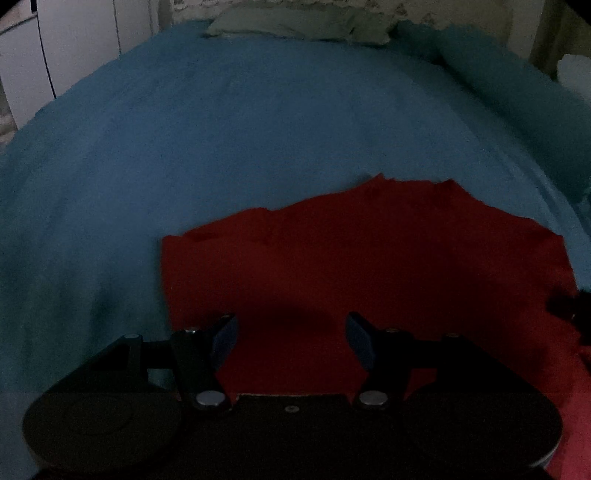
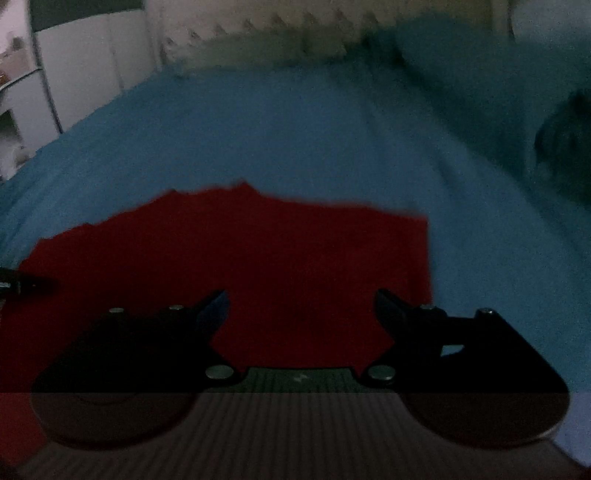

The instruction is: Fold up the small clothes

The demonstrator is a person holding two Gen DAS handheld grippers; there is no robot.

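Observation:
A small red garment (image 1: 332, 251) lies flat on a blue bedspread (image 1: 221, 129). It also shows in the right wrist view (image 2: 258, 251). My left gripper (image 1: 291, 332) is open and empty, its fingers hovering over the near left part of the garment. My right gripper (image 2: 301, 310) is open and empty over the near right part. The tip of the right gripper (image 1: 569, 310) shows at the right edge of the left wrist view. The tip of the left gripper (image 2: 22, 284) shows at the left edge of the right wrist view.
A greenish pillow (image 1: 303, 26) lies at the far end of the bed. A bunched teal blanket (image 1: 517, 81) runs along the right side. White cabinets (image 1: 74, 44) stand to the left. A dark shape (image 2: 565, 147) sits at the far right.

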